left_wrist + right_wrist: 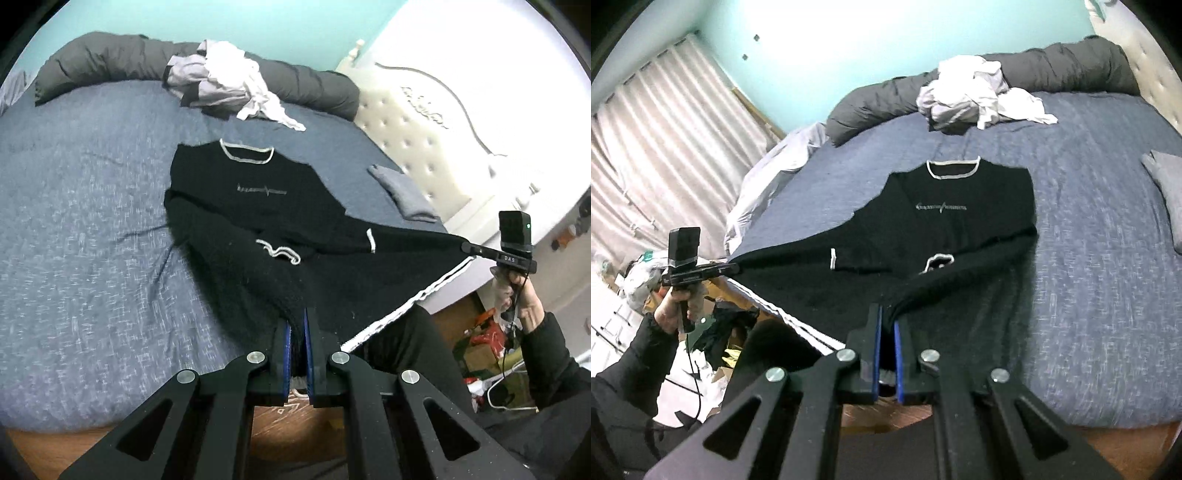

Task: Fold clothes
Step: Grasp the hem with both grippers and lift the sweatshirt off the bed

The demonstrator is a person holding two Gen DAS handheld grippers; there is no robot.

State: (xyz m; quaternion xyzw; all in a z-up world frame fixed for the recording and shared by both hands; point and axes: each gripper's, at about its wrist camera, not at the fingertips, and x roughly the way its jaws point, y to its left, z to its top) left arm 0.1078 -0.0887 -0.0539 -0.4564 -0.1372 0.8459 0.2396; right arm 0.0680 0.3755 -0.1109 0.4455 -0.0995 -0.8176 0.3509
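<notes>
The black sweater (258, 206) lies on the blue bedspread (92, 206), its white-trimmed collar (246, 152) at the far end and its hem (399, 312) at the near end, off the bed's near edge. Its long axis runs from the collar straight toward the two tools, so the garment points away from the person, neck outward. Both sleeves are folded in across the chest, their white cuffs (279, 252) lying on the body of the garment.

The left tool (297, 314) is clamped narrow on the sweater's near left corner; black knit bunches up between its blue pads. The right tool (887, 317) is likewise pinched tight on the near right corner, with cloth gathered between its pads. In the left wrist view the right tool (466, 246) shows at the side, gripped by a hand (524, 299) in a black sleeve, the white-striped hem stretched taut from it toward the left tool. In the right wrist view the left tool (733, 266) sits mirrored at the other side, its hand (670, 306) below it.

The lower part of the sweater hangs lifted between the tools; the chest and collar rest flat on the bed.

Farther back lie a heap of pale clothes (229, 85), a rolled grey duvet (110, 62) and a folded grey item (400, 192) near the headboard (424, 147)
</notes>
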